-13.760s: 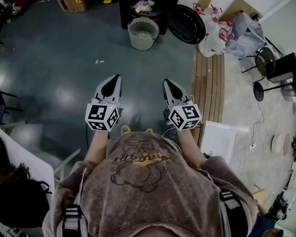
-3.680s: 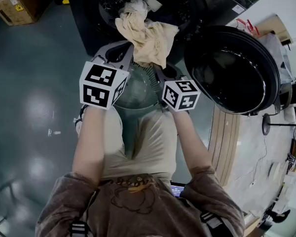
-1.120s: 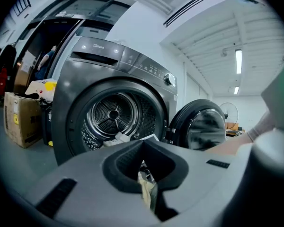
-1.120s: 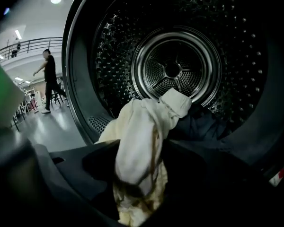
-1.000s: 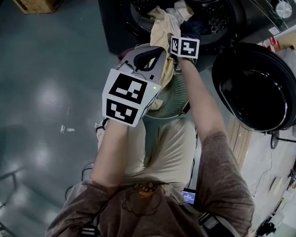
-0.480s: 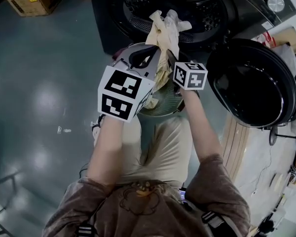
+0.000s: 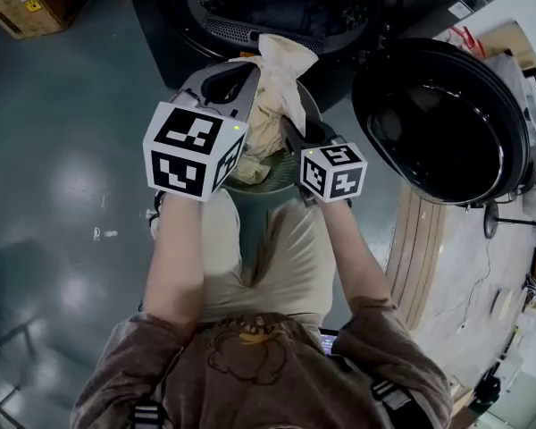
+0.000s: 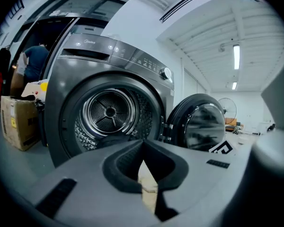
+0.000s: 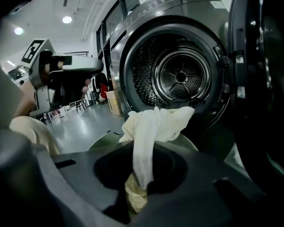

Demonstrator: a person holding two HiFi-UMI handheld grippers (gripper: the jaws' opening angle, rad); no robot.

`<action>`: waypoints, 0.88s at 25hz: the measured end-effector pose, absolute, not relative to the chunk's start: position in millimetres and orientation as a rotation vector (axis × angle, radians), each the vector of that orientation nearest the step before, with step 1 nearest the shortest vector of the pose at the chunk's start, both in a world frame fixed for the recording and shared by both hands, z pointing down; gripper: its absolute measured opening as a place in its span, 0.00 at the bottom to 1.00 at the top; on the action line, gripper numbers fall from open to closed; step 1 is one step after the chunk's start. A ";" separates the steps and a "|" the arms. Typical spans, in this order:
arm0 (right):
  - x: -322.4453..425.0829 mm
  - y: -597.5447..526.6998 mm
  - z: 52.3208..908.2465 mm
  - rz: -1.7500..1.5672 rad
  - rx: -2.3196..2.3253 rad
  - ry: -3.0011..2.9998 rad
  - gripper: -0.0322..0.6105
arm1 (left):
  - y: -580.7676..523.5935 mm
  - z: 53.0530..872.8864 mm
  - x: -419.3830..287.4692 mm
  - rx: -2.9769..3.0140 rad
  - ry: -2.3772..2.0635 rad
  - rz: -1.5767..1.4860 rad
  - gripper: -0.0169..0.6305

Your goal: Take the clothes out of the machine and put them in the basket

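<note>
A cream cloth (image 7: 281, 65) hangs bunched over the round green basket (image 7: 266, 175), just in front of the dark machine's open drum (image 7: 277, 3). My right gripper (image 7: 290, 128) is shut on this cloth. Its jaws have just been closing, with the cloth (image 9: 149, 126) between them and trailing down through the gap. My left gripper (image 7: 237, 80) sits at the cloth's left side above the basket. In the left gripper view its jaws (image 8: 143, 150) stand together with a strip of cream cloth (image 8: 147, 193) pinched between them. The drum (image 8: 109, 112) looks empty from both gripper views.
The machine's round door (image 7: 438, 123) stands swung open to the right of the basket. A cardboard box (image 7: 18, 3) sits on the floor at the far left. Wooden boards (image 7: 411, 266) lie along the right. A person (image 8: 35, 63) stands far behind the box.
My right gripper has pulled back from the drum mouth toward me, drawing the cream cloth out until it hangs over the basket. The left gripper has stayed put.
</note>
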State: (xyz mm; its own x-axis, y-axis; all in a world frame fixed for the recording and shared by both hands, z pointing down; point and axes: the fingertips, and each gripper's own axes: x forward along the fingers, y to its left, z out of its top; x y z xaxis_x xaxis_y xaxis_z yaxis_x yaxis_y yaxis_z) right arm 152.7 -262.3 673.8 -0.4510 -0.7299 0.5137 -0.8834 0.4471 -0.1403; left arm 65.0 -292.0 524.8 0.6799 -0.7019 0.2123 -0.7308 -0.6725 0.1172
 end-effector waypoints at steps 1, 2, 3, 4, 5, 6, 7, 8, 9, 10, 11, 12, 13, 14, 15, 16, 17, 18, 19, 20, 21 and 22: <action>151.5 -255.6 674.8 0.552 1.358 -2.320 0.13 | -291.2 524.9 66.4 2.701 -1.163 0.223 0.04; 149.8 -249.3 675.9 0.545 1.348 -2.315 0.13 | -290.2 525.2 68.2 2.704 -1.159 0.227 0.04; 147.6 -243.5 676.6 0.535 1.333 -2.312 0.13 | -289.2 525.7 70.0 2.707 -1.156 0.233 0.04; 144.7 -238.2 676.9 0.530 1.313 -2.313 0.14 | -288.4 526.3 71.6 2.709 -1.153 0.240 0.04; 141.3 -233.2 676.7 0.529 1.290 -2.318 0.14 | -287.8 526.6 72.6 2.711 -1.152 0.246 0.04; 138.0 -228.7 676.5 0.532 1.267 -2.325 0.14 | -287.6 526.7 73.2 2.711 -1.153 0.250 0.04; 135.3 -225.1 676.5 0.535 1.250 -2.330 0.14 | -287.5 526.7 73.5 2.710 -1.154 0.252 0.04; 133.9 -222.9 677.1 0.533 1.240 -2.330 0.14 | -287.4 526.6 73.4 2.709 -1.156 0.253 0.04; 134.0 -222.1 678.2 0.529 1.240 -2.325 0.15 | -287.3 526.6 73.3 2.707 -1.159 0.254 0.04; 135.3 -222.5 679.7 0.526 1.248 -2.315 0.17 | -287.0 526.7 73.2 2.707 -1.160 0.256 0.04; 137.3 -223.6 681.0 0.527 1.261 -2.305 0.19 | -286.5 526.9 73.3 2.708 -1.161 0.259 0.04; 139.6 -225.0 681.6 0.532 1.275 -2.297 0.23 | -285.8 527.2 73.5 2.709 -1.161 0.263 0.04; 141.9 -226.6 681.2 0.535 1.291 -2.292 0.27 | -285.2 527.4 73.7 2.711 -1.160 0.266 0.04; 143.8 -228.3 679.7 0.534 1.308 -2.292 0.30 | -284.7 527.6 73.9 2.712 -1.160 0.268 0.04; 145.5 -230.1 676.9 0.527 1.327 -2.296 0.35 | -284.5 527.8 73.9 2.712 -1.160 0.271 0.04; 147.2 -232.2 673.4 0.517 1.345 -2.304 0.37 | -284.6 528.0 73.6 2.712 -1.160 0.273 0.04; 148.7 -234.7 670.0 0.508 1.362 -2.312 0.40 | -285.0 528.3 73.2 2.710 -1.162 0.274 0.04; 150.0 -237.6 667.2 0.503 1.373 -2.319 0.44 | -285.5 528.5 72.8 2.707 -1.164 0.275 0.04; 151.2 -240.8 665.2 0.503 1.381 -2.324 0.46 | -285.9 528.8 72.5 2.704 -1.165 0.274 0.04; 152.3 -244.4 663.7 0.505 1.387 -2.329 0.48 | -286.2 529.2 72.6 2.702 -1.165 0.274 0.04; 153.4 -248.5 662.2 0.507 1.394 -2.332 0.49 | -286.4 529.7 73.1 2.702 -1.164 0.274 0.04; 154.4 -253.3 660.2 0.507 1.402 -2.336 0.50 | -286.7 530.3 73.7 2.702 -1.163 0.275 0.04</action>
